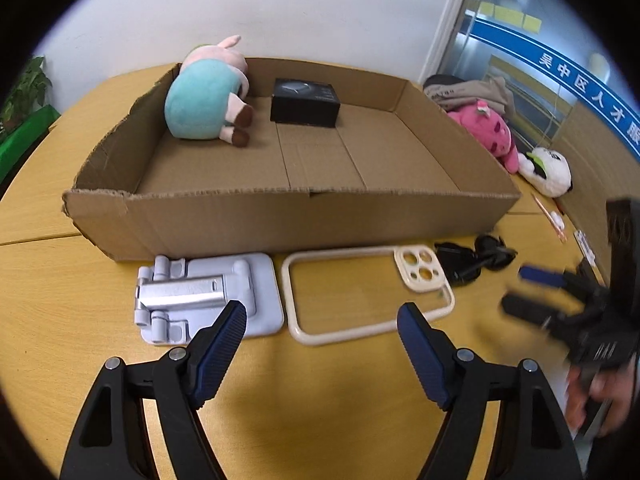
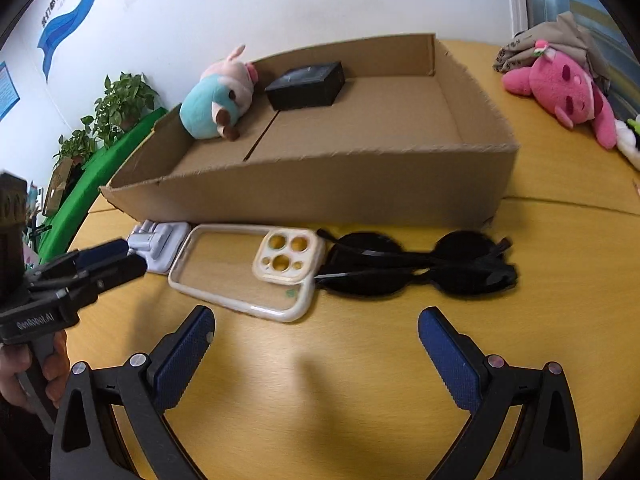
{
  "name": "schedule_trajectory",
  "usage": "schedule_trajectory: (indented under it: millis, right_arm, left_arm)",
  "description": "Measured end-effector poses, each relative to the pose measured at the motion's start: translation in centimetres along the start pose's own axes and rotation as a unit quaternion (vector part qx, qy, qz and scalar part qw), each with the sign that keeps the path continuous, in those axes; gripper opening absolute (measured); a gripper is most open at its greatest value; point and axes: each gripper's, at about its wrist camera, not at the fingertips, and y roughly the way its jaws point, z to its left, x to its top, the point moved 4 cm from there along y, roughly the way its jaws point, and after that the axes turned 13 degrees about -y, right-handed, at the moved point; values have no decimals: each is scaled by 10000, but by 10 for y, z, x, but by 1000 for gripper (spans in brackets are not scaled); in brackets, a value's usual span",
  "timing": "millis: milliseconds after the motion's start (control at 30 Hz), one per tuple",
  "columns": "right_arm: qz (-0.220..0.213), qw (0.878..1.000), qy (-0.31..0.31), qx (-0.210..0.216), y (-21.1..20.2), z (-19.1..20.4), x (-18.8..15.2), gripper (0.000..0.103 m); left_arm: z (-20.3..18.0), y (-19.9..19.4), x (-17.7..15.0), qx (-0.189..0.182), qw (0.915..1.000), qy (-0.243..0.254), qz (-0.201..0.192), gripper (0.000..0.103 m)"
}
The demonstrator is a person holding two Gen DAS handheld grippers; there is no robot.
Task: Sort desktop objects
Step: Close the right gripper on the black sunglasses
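Left wrist view takes in the yellow surface (image 1: 60, 320) first, with the cardboard box (image 1: 280, 220) lying across it, open-topped and low-walled. Inside, at the far left end, rest a pig plush (image 1: 204, 100) and a black box (image 1: 305, 102); the remaining floor is bare, so there is ample room to drop things in without stacking.

Just in front of the box's near wall, three items lie in a row: a folded grey phone stand (image 1: 204, 296), a cream phone case (image 1: 360, 292) lying flat, and black sunglasses (image 2: 416, 266). A pink plush (image 2: 560, 88) sits well apart, to the right of the box.

The left tool (image 1: 322, 316) hangs spread wide and empty over the gap between stand and case. The right tool (image 2: 316, 328) is likewise wide apart and empty, aimed between case and sunglasses.

My judgement: each tool should commit to one item. The stand is thick enough to pinch across its body. The case is thin and flat, so one finger must slide under its rim. The sunglasses are best taken at the bridge, gently, avoiding the lenses and folded arms.
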Motion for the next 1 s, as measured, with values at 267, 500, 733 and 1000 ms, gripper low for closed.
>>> schedule_trajectory:
  millis: [267, 500, 733, 1000]
  right_arm:
    - [171, 9789, -1997, -397, 3, -12, 22, 103]
    - [657, 9804, -1673, 801, 53, -37, 5, 103]
    - [721, 9776, -1467, 1327, 24, -6, -26, 103]
    - [445, 9860, -1594, 206, -1, -12, -31, 103]
  left_arm:
    - [-12, 10, -24, -157, 9990, 160, 385, 77]
    - [-18, 6, -34, -216, 9985, 280, 420, 77]
    - [-13, 11, -35, -339, 9979, 73, 552, 77]
    - [-38, 22, -38, -825, 9927, 91, 876, 77]
